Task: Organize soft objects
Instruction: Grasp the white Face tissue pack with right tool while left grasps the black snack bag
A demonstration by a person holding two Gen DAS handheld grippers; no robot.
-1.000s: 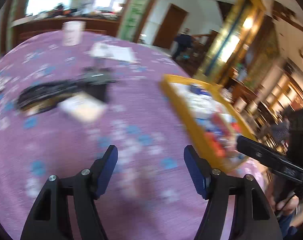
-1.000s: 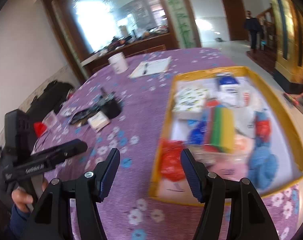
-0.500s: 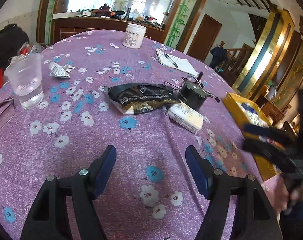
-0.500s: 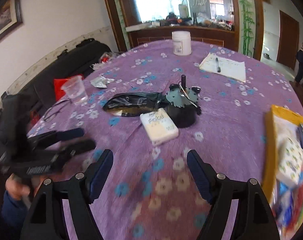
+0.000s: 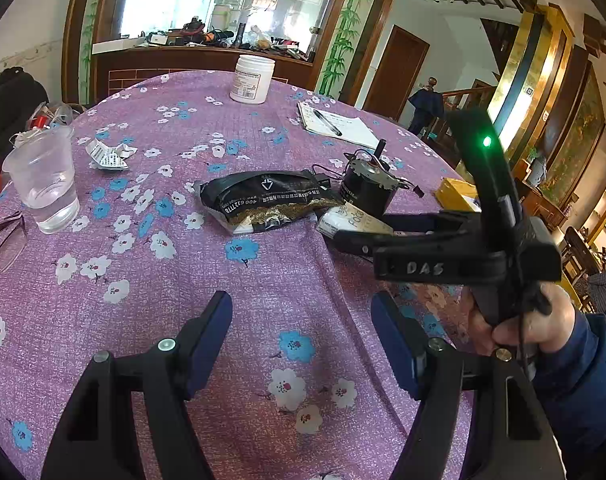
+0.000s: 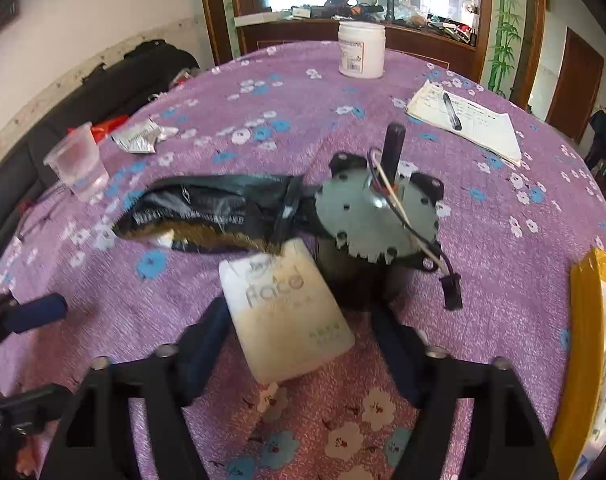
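Left wrist view. Round desk [image 5: 103,320] under a woven purple cloth printed with white and blue flowers; behind it a dark wood sideboard below a large window, bamboo-painted pillars, a brown door. Left claw [image 5: 303,332]: black arms, blue pads, spread wide, nothing between them, above bare cloth. On the desk: clear plastic cup [image 5: 43,180] part-filled with water; white lidded jar [image 5: 253,79]; notepad with pen [image 5: 339,125]; glossy black foil pouch [image 5: 269,198]; cylindrical black motor [image 5: 367,188] with wires. Right claw [image 5: 355,236] reaches in from the right, hand-held, its tips at the tissue pack [image 5: 353,220].

Right wrist view. Right claw [image 6: 299,340] released, fingers either side of the soft white tissue pack [image 6: 287,312], which lies flat on the cloth just before the motor [image 6: 375,216] and touching the pouch [image 6: 211,210]. Yellow tray [image 6: 583,340] rim at right edge. Left claw's blue pad [image 6: 35,312] at left edge.
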